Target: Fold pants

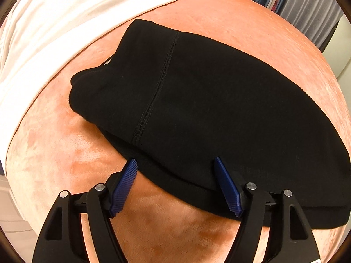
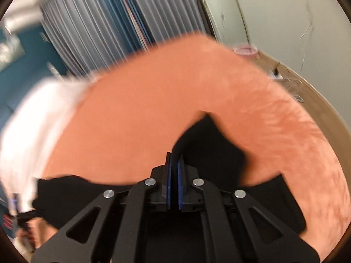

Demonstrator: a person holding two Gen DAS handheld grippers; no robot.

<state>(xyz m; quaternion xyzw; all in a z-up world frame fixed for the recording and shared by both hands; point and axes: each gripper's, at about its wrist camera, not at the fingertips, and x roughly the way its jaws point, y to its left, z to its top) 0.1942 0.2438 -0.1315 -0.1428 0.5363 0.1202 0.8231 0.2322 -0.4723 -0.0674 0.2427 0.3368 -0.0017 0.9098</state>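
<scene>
The black pants [image 1: 197,100] lie in a folded stack on the orange blanket [image 1: 65,149], with a stitched seam running down the top layer. My left gripper [image 1: 175,164] is open, its blue fingers straddling the near edge of the stack without holding it. In the blurred right wrist view, my right gripper [image 2: 174,160] is shut on a fold of the black pants [image 2: 210,144] and holds it raised above the orange blanket [image 2: 142,120]. More black fabric shows at the lower left and lower right of that view.
A white sheet or pillow [image 1: 65,22] lies beyond the blanket on the left. Grey-blue curtains [image 2: 98,32] hang behind the bed. A pale wall [image 2: 285,22] and wooden floor with cables [image 2: 294,83] are to the right.
</scene>
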